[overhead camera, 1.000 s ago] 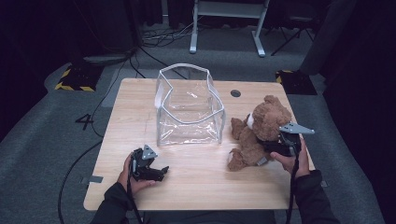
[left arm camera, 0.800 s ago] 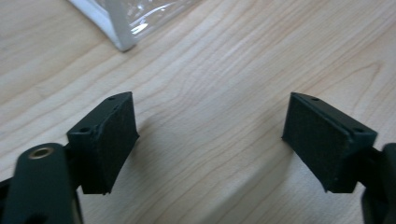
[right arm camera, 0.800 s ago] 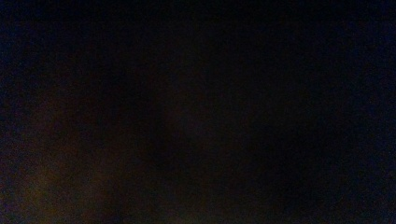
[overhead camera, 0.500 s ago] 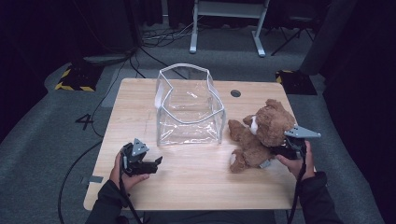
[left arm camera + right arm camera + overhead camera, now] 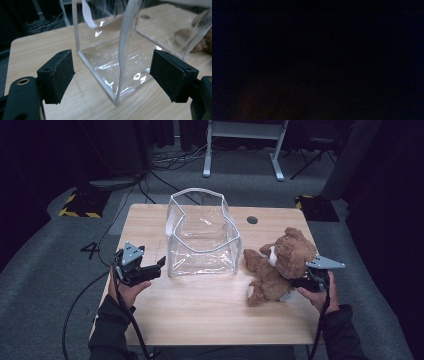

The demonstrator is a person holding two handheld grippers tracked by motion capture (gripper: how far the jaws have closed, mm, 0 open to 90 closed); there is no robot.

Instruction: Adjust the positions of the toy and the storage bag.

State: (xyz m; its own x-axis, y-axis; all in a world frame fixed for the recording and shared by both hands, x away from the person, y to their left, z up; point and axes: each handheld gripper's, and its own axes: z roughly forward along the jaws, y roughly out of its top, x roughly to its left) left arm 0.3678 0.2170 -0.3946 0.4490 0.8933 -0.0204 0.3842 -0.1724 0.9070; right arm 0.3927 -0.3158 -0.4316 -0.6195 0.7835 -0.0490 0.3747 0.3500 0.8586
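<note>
A clear plastic bag [image 5: 202, 242] with white edging stands open-topped in the middle of the wooden table [image 5: 200, 315]. My left gripper [image 5: 159, 265] hovers just left of it, jaws wide and a little narrower than a second ago, with nothing between them. In the left gripper view the left gripper [image 5: 113, 73] faces the bag's near corner [image 5: 120, 50]. A brown teddy bear [image 5: 280, 265] leans at the right. My right gripper [image 5: 296, 282] is sunk into its back, jaws hidden in the fur and just eased a little, still holding the bear. The right gripper view is black.
A round cable hole [image 5: 252, 220] sits in the table behind the bag. Cables trail from both grippers over the near edge. White desk legs [image 5: 240, 150] and a yellow-black striped block [image 5: 80, 205] stand on the grey floor beyond.
My left gripper has risen off the table and turned toward the bag. The teddy bear has tipped from sitting upright to leaning against the right gripper.
</note>
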